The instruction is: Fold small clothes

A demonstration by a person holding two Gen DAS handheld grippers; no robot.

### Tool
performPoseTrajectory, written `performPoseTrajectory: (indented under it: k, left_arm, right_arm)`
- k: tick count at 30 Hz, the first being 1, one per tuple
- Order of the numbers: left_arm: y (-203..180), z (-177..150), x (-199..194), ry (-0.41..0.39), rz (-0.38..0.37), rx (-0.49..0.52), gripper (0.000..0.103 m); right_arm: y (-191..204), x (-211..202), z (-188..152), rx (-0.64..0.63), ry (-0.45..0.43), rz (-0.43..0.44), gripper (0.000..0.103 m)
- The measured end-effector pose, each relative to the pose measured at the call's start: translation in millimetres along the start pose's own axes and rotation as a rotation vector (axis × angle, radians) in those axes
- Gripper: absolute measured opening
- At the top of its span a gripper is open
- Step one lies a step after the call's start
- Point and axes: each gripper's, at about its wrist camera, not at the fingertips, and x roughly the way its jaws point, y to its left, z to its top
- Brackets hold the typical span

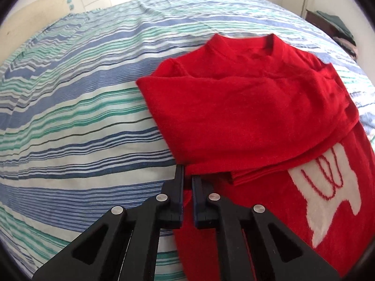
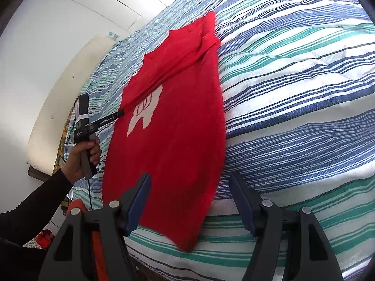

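Note:
A small red sweater [image 1: 246,107] with a white tooth motif [image 1: 325,189] lies on the striped bed. Its sleeve is folded across the chest. My left gripper [image 1: 187,175] has its jaws nearly closed on the sleeve's cuff edge at the sweater's left side. In the right wrist view the sweater [image 2: 178,126] stretches away from me, and the left gripper [image 2: 120,112] meets its left edge beside the motif [image 2: 145,112]. My right gripper [image 2: 189,182] is open and empty, its fingers straddling the sweater's hem, just above it.
The blue, green and white striped bedspread [image 1: 77,121] covers the bed. A beige headboard [image 1: 30,16] stands at the back left. Folded clothes [image 1: 337,28] sit on a dark stand at the right. White wardrobe doors [image 2: 77,7] lie beyond the bed.

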Motion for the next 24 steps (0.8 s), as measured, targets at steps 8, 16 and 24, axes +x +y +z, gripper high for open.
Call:
performPoseTrajectory:
  k: [8,16,24]
  left_arm:
    - [40,-22,0,0.000,0.015,-0.189,0.003]
    - [37,-32,0,0.041,0.065,-0.204,0.037]
    - [96,-11,-51,-0.078,-0.177,-0.369,0.057]
  right_arm:
    - [0,3,1,-0.001,0.003,0.002,0.068]
    - [-1,0,3,-0.004,-0.001,0.004,0.068]
    - [0,3,3,-0.011,0.002,0.009,0.068]
